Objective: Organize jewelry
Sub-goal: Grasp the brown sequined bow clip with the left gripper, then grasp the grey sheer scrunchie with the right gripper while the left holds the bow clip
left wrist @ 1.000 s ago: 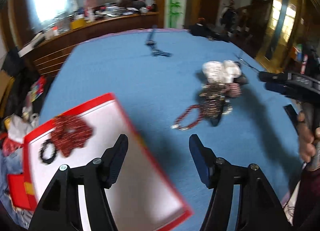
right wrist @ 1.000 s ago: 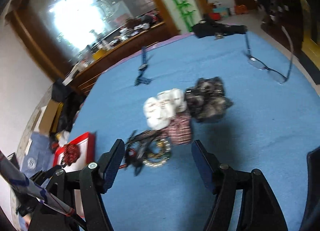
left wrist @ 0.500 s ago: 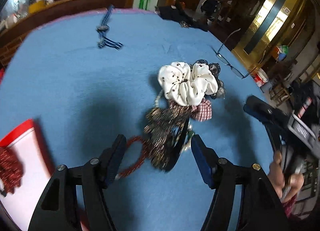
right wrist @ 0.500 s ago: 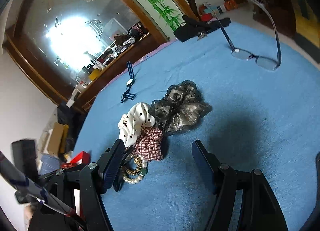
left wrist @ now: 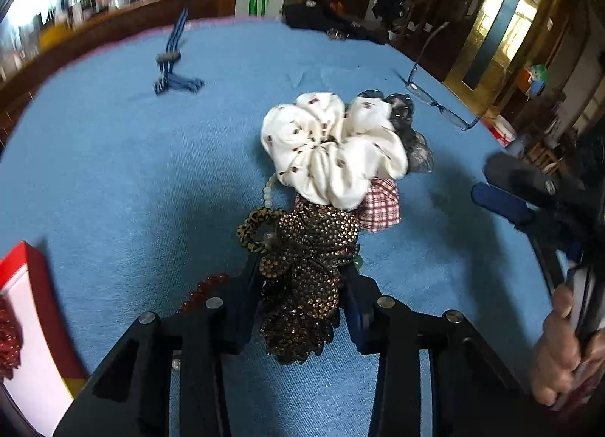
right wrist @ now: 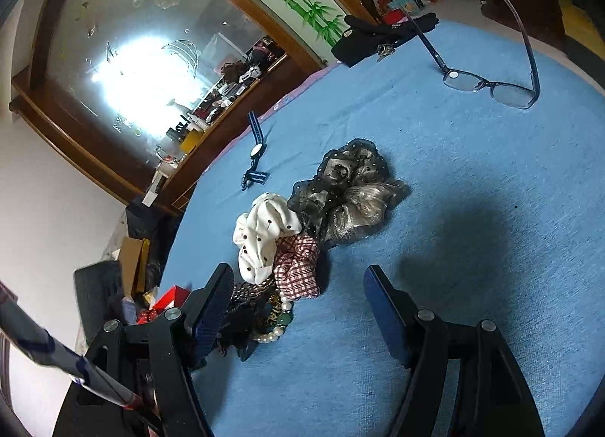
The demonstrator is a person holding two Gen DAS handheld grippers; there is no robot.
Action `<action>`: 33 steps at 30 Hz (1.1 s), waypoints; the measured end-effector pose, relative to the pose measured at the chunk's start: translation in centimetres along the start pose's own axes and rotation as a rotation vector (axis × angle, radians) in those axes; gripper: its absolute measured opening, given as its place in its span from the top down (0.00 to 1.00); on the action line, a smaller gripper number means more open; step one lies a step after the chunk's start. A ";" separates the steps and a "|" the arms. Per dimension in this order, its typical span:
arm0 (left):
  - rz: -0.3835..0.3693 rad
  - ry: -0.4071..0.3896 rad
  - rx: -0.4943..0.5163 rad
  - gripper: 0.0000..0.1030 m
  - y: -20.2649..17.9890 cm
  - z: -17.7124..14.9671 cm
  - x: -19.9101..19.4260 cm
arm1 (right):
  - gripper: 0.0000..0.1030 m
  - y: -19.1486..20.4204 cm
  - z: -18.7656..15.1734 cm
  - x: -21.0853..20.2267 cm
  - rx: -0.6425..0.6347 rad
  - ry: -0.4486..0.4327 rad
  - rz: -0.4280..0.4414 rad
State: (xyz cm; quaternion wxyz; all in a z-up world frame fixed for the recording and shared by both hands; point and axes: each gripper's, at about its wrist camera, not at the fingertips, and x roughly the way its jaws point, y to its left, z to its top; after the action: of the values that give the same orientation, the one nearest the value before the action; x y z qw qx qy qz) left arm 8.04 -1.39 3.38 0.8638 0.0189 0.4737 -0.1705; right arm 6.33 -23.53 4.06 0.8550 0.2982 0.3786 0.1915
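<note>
A second earlier the left tongs had hung over the red-rimmed box with only bare blue cloth between their fingers. They had since swung across the counter to the heap of accessories and come down over it, so the box now sat at the left edge of the left wrist view. Their jaws were closing around the brown sequined hair piece, which lay between the fingers at the near end of the heap. Whether the pads already pressed on it I could not tell. This looked like the start of the next pick, with the box as the likely destination.

The white dotted scrunchie, the red plaid scrunchie, the pearl bracelet and the red bead bracelet were still unsorted in the heap, touching or overlapping one another.

The left tongs pointed steeply down at the heap. The right tongs stood wide and empty, angled gently downward at the heap's right side, and had barely shifted. The spectacles lay well apart.
</note>
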 end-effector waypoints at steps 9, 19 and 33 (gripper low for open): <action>0.043 -0.261 0.038 0.69 -0.8 -1.1 -4.9 | 0.27 0.6 0.1 0.1 -0.042 -0.032 -0.040; 0.074 -0.289 -0.023 0.69 1.6 -1.4 -5.7 | 0.27 0.9 1.5 0.9 -0.022 -0.035 -0.210; 0.104 -0.280 -0.052 0.69 2.4 -1.4 -5.5 | 0.41 0.3 6.4 9.6 -0.014 0.099 -0.408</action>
State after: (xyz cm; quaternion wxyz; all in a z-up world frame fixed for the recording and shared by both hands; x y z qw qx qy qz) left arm 4.99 2.68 6.83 0.9292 -0.0028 0.3513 -0.1145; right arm 17.32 -20.33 2.62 0.8583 0.1997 0.4716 0.0314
